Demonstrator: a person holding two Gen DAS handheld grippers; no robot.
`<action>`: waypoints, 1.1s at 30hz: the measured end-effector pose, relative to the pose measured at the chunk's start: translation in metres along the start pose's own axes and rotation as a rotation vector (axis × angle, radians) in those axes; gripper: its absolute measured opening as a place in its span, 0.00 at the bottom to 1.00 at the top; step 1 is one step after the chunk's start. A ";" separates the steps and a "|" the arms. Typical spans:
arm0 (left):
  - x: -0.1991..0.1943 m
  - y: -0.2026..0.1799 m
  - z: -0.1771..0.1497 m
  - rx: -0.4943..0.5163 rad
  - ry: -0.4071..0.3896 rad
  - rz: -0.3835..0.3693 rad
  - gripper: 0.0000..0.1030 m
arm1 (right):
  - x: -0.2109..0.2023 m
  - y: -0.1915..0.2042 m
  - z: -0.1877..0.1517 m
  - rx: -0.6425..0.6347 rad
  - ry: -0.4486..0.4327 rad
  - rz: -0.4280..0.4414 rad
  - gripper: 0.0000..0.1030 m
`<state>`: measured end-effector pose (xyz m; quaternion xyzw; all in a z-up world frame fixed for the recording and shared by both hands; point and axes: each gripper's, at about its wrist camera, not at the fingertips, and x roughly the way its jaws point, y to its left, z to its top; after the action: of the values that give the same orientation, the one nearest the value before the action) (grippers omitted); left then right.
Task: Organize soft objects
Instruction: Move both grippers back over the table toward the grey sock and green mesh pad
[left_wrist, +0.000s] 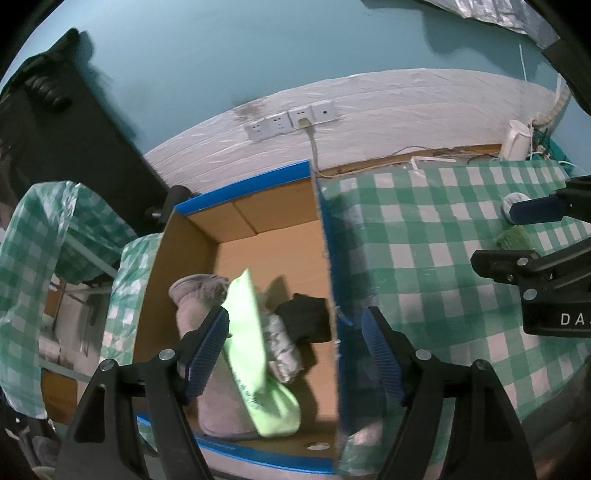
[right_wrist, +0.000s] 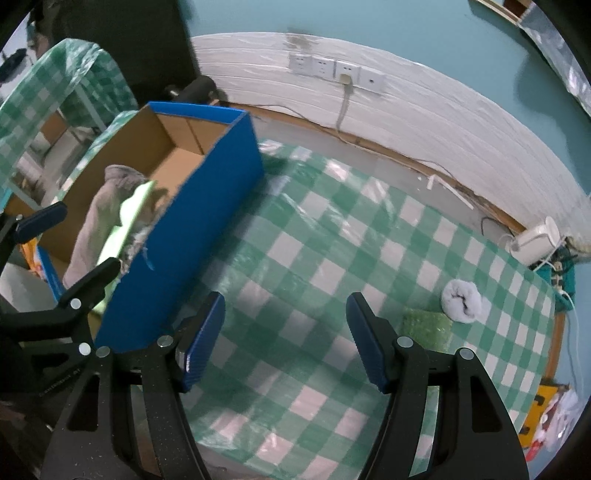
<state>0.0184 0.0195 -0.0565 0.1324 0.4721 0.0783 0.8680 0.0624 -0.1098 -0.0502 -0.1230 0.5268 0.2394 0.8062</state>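
We take the box (left_wrist: 258, 236) as our landmark: a cardboard box with blue outer walls, standing at the left end of the checked tablecloth (right_wrist: 332, 258), its open top giving us a place to gather the soft things. Inside it lie a grey cloth (left_wrist: 207, 332) against the left wall, a light green cloth (left_wrist: 255, 354) slanting across it, a silvery crumpled bundle (left_wrist: 282, 350) beside that, and a dark folded piece (left_wrist: 308, 317) close to the right wall; they sit loosely piled, as things dropped in rather than laid flat. Our left gripper (left_wrist: 295, 354) hangs over the box's right wall with its jaws spread wide, the green cloth between them yet not pressed by either pad (left_wrist: 207, 354), so we judge it to have nothing in its grasp. Our right gripper (right_wrist: 286, 339) hovers over bare tablecloth to the right of the box, jaws apart and empty. Well to the right of the box, still out on the tablecloth, wait a rolled white cloth (right_wrist: 461, 301) and, just beside it, a green sponge (right_wrist: 428, 326). We judge these two to be what remains to collect, and the right gripper is the better placed for them.
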 end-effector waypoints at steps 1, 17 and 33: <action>0.000 -0.003 0.001 0.006 0.001 -0.003 0.75 | 0.000 -0.004 -0.002 0.006 0.000 -0.004 0.66; 0.024 -0.059 0.016 0.097 0.050 -0.020 0.79 | 0.009 -0.076 -0.033 0.108 0.033 -0.043 0.66; 0.069 -0.130 0.062 0.174 0.101 -0.059 0.79 | 0.039 -0.157 -0.044 0.165 0.085 -0.088 0.66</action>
<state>0.1092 -0.0962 -0.1187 0.1892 0.5240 0.0178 0.8303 0.1209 -0.2537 -0.1123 -0.0891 0.5728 0.1541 0.8001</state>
